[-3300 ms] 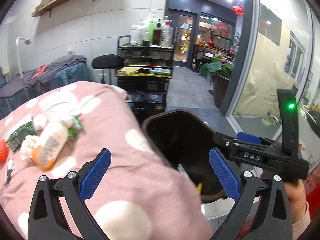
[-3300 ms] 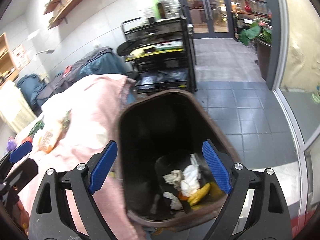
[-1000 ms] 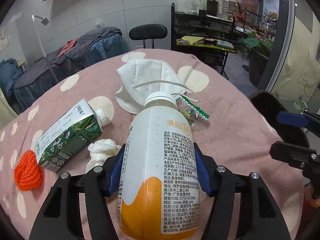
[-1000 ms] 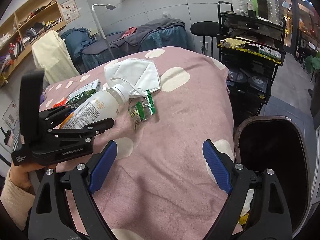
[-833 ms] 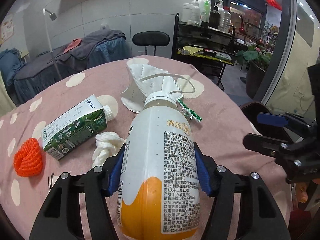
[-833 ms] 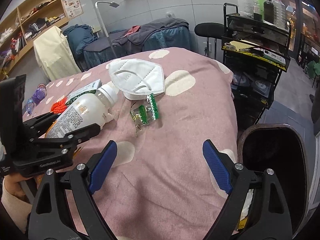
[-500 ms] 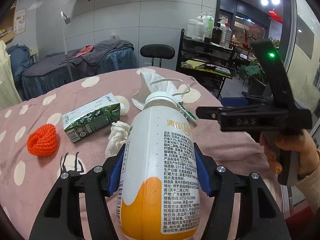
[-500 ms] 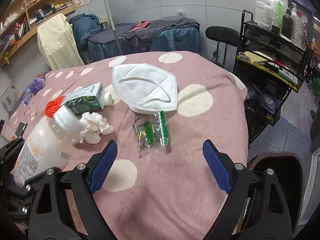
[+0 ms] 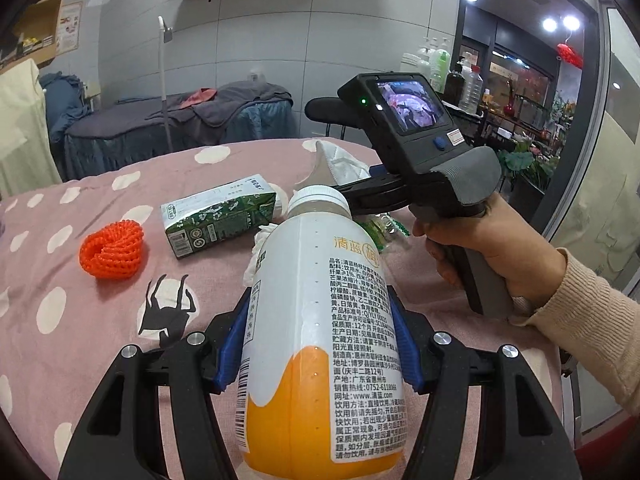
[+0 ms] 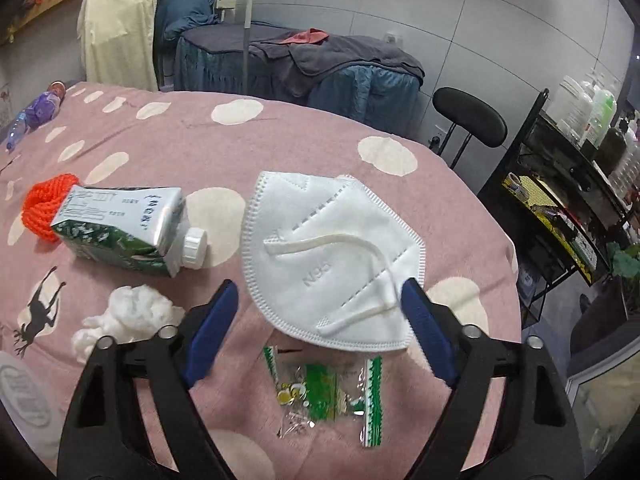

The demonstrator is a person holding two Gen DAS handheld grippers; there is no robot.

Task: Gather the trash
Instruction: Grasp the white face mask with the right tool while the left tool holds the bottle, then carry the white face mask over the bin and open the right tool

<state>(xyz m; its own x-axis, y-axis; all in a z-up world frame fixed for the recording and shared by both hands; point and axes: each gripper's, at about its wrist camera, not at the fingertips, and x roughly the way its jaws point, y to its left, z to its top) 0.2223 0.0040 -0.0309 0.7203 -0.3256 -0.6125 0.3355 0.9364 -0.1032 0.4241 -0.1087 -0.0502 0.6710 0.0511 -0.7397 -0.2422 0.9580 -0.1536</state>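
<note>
— Clamped between the blue pads of the left hand-held gripper (image 9: 320, 344) is a white plastic drink bottle with an orange base and a white screw cap (image 9: 320, 320); it is held above the pink spotted cloth of the counter (image 9: 100, 320), cap pointing away from the camera.

— And the right hand-held gripper (image 10: 320, 320)?

— Its jaws are closing. Nothing is pressed by the pads; between them, on the cloth, a white folded N95 face mask (image 10: 332, 256) is seen, with one pad at its right edge. A clear wrapper printed in green (image 10: 324, 392) lies just below the mask, nearer the camera.

— What else is lying on the counter?

— A green and white drink carton with a white cap (image 10: 124, 232) is on its side left of the mask, apart from it. A crumpled white tissue (image 10: 128, 316) is found just in front of the carton, and an orange knitted mesh piece (image 10: 40, 208) touches the carton's far end. A purple-labelled bottle (image 10: 36, 116) lies at the far left edge of the cloth.

— Is the person seen?

— From the left wrist view, a hand (image 9: 492, 252) in a beige knitted sleeve (image 9: 592, 312) is wrapped around the right tool's grey handle, beside the bottle.
</note>
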